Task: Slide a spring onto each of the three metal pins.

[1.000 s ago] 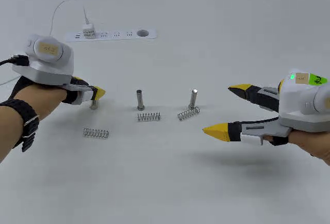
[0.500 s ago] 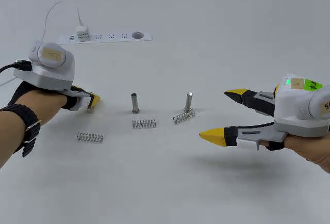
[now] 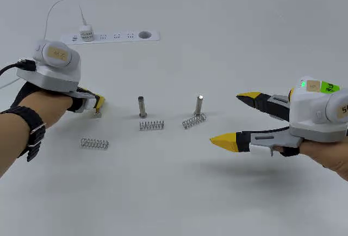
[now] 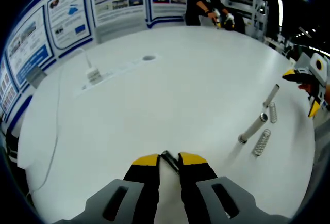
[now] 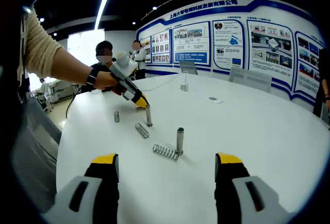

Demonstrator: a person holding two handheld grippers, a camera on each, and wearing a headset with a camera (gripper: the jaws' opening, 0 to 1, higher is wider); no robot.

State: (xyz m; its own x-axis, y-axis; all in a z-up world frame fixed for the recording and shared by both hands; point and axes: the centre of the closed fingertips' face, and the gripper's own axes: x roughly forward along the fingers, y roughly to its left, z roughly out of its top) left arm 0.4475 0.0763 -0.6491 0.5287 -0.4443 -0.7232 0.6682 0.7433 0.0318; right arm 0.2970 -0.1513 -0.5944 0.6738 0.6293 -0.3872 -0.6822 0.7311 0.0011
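A white power strip (image 3: 117, 36) lies on the white table (image 3: 179, 192), a charger (image 3: 86, 31) plugged in; posters (image 5: 229, 38) line the wall.

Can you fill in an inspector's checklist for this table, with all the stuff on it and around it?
Surface: white table, smooth.
Job's things: three metal pins, none wearing a spring. The left pin sits between the left gripper's jaws; the middle pin and right pin stand upright. The left spring, middle spring and right spring lie flat.
Clutter: power strip at the far side.
Grippers: left gripper shut on the left pin; right gripper open, holding nothing.
Cables: white cable from the plug; black cable behind the left gripper.
Surroundings: wall posters; a person beyond the table.
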